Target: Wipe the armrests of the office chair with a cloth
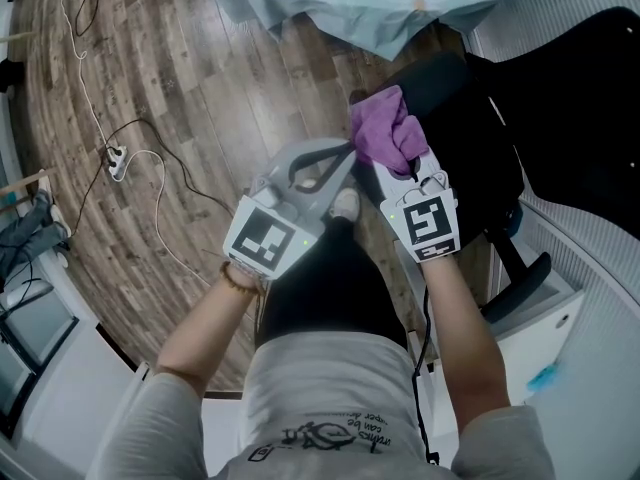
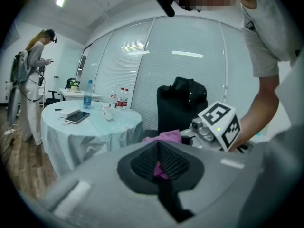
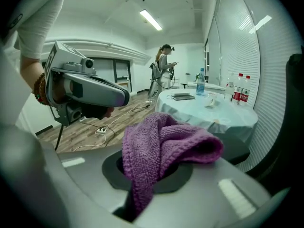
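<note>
My right gripper (image 1: 388, 164) is shut on a bunched purple knitted cloth (image 1: 385, 130); in the right gripper view the cloth (image 3: 161, 146) spills up and to the right out of the jaws (image 3: 152, 177). It is held over the black office chair (image 1: 500, 158), at a black padded part (image 1: 440, 76) that looks like an armrest; contact cannot be told. My left gripper (image 1: 345, 156) is just left of the cloth, shut and empty. Its tip (image 3: 124, 97) shows apart from the cloth. The left gripper view shows its pads (image 2: 159, 156) together and the chair back (image 2: 181, 109) behind.
A round table (image 2: 90, 127) under a pale blue cover (image 1: 370, 3) carries bottles, a cup and a phone. White cables and a power strip (image 1: 117, 160) lie on the wooden floor. Another person (image 2: 31, 80) stands far left. A white cabinet (image 1: 540, 328) is beside my right arm.
</note>
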Demonstrator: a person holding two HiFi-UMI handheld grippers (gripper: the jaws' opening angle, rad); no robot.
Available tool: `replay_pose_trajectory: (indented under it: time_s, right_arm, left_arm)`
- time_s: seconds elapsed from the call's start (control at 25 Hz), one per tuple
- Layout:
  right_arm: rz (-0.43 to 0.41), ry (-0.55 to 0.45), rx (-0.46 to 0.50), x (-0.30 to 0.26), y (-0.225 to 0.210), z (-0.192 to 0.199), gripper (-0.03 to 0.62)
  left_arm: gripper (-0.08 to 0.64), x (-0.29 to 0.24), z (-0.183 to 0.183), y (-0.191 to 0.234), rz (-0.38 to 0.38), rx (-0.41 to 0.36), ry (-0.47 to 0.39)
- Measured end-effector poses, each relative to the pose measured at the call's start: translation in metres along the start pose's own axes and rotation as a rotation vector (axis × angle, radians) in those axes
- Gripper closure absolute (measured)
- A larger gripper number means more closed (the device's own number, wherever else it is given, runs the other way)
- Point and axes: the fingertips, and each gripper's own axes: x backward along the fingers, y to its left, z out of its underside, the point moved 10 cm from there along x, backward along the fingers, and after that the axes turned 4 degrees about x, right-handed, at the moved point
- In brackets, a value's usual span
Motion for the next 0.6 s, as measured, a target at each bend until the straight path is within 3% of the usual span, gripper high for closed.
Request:
replay_pose_trajectory:
  time_s: [0.24, 0.6]
  right_arm:
    - [-0.054, 0.022, 0.083, 0.002, -0.017, -0.002, 0.565]
    - [0.049, 0.104, 0.117, -0.001, -0.090, 0.000, 0.563]
  left_arm:
    - [0.557, 0.001, 0.003, -0.001, 0.003, 0.010, 0.009]
    - [0.557, 0.005, 0.006, 0.008, -0.006, 0.011, 0.020]
